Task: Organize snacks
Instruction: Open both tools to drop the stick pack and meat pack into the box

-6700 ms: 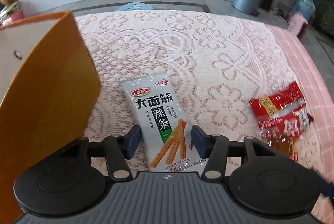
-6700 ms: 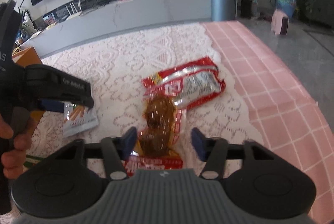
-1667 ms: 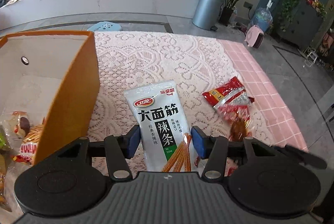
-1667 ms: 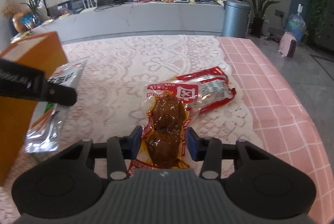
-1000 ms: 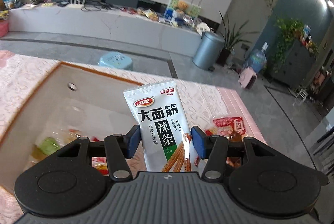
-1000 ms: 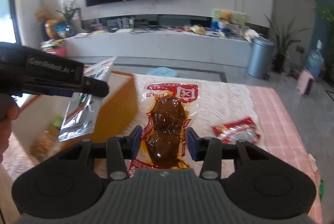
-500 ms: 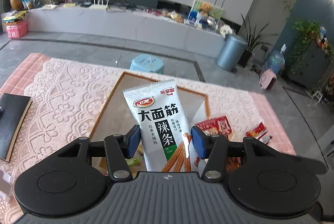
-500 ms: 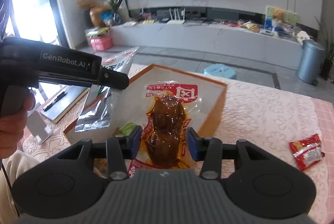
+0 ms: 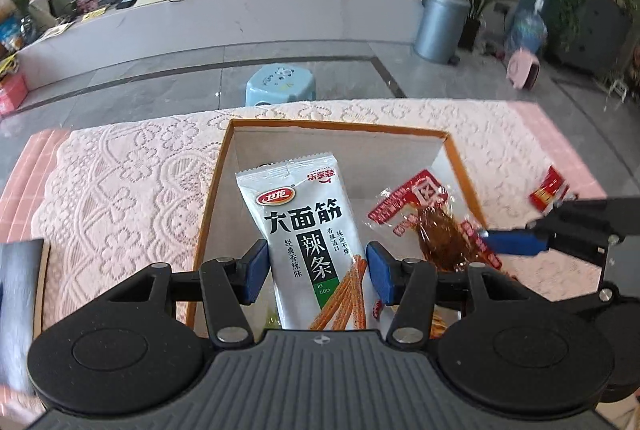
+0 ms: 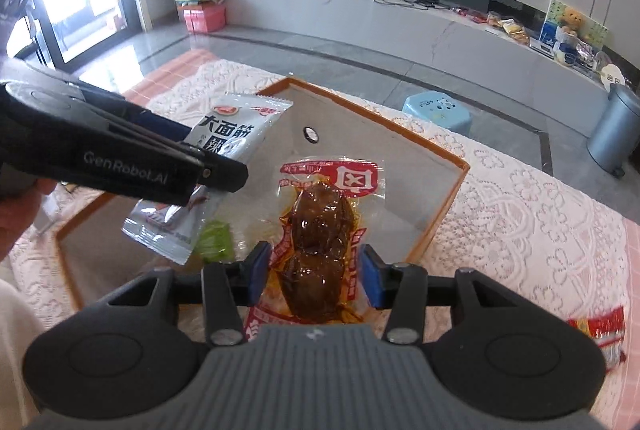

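Snack packets [image 9: 308,246] between tongs [image 9: 316,272]

In the left wrist view, the white spicy-strip packet [image 9: 308,250] hides the middle of the orange box [image 9: 208,213] floor, and its bottom end disappears behind the gripper body at 6 o'clock. A dark flat object [image 9: 18,310] at 9 o'clock is blurred and cut by the edge. The red packet [image 9: 550,187] at 3 o'clock is blurred and partly behind the right gripper [image 9: 508,242]. In the right wrist view, a green item [image 10: 216,240] inside the box is blurred and half covered by packets. Another red packet [image 10: 600,330] at 4 o'clock is partly hidden.
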A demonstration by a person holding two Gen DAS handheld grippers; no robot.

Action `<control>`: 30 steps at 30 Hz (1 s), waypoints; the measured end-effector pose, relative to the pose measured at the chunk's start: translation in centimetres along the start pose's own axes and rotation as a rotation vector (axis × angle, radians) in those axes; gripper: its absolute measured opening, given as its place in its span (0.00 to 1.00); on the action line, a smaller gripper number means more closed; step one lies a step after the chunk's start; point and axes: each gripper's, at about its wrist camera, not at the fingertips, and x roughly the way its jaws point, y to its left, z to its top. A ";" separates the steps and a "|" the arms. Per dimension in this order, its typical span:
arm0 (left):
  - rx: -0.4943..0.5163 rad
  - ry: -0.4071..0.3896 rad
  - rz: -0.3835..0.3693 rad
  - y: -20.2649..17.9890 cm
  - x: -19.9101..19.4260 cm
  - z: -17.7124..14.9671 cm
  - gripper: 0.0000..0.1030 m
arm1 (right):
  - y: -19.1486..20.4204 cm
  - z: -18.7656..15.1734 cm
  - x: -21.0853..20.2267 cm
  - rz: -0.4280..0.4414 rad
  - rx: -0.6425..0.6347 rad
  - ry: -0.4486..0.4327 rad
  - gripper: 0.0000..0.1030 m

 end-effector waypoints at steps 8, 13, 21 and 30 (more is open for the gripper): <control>0.137 0.053 0.045 0.0 3.2 0.4 0.58 | 0.6 1.1 2.9 -0.042 -0.100 -0.018 0.46; 0.230 0.099 0.072 -0.3 4.5 0.4 0.58 | 1.7 1.3 4.4 -0.082 -0.221 -0.003 0.46; 0.291 0.173 0.093 -0.4 6.4 0.4 0.58 | 1.0 1.5 6.4 -0.058 -0.276 0.080 0.48; 0.312 0.194 0.106 -0.7 6.8 0.4 0.58 | 1.0 2.2 8.1 -0.056 -0.277 0.135 0.56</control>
